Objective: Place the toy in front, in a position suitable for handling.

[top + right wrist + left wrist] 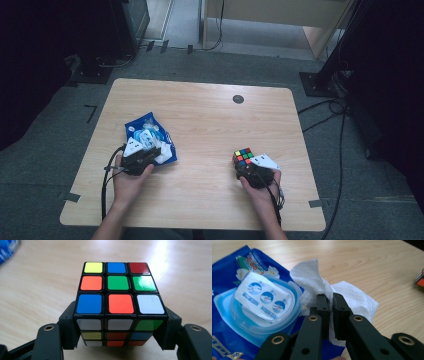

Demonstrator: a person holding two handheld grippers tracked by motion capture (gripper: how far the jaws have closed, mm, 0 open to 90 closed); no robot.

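While our two hands work at the near edge of the wooden table (210, 125), we weigh how each thing will behave, starting with the biggest. At the near left lies the blue wipes pack (150, 137), a soft, crinkly pouch with a stiffer plastic lid ring; we judge it light enough to drag or lift when a sheet is pulled, so it may need pinning down. On the near right, apart from the pack, sits the puzzle cube (117, 302), rigid and glossy; the right gripper (117, 340) has its jaws clamped on two opposite sides low down, which we think suits its flat, slick faces, though the layers could twist under a skewed squeeze. Smallest is the white wipe (317, 282), limp, thin and probably damp, rising just beside the pack's lid. The left gripper (331, 298) pinches a fold of it between nearly closed jaws; we reckon a hold on a bunched fold tears less than one at an edge.
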